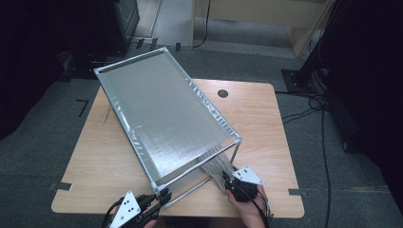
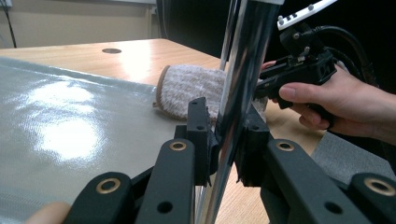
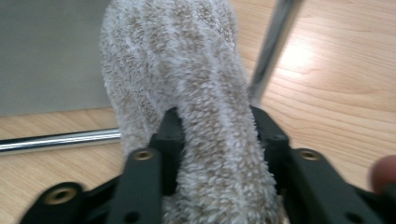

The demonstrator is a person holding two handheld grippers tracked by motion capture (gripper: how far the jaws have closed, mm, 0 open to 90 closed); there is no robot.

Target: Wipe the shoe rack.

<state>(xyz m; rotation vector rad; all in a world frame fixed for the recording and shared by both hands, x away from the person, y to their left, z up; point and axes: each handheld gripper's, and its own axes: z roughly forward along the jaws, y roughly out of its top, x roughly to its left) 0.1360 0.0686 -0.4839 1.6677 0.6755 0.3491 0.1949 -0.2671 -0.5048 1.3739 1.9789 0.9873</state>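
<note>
My left tongs (image 2: 228, 140) are clamped on the rack's steel leg (image 2: 240, 70), stiff and slippery. My right tongs (image 3: 217, 140) pinch a fluffy towel (image 3: 187, 70) lying ahead under the rack: soft, light, best gripped by a bunched fold.

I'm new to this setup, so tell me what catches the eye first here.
A big silver rack with a grey fabric shelf stands tilted across the middle of the wooden table. At its near left corner the left gripper is clamped on a chrome leg. At the near right, under the rack's edge, the right gripper has a fuzzy beige towel between its fingers.
</note>
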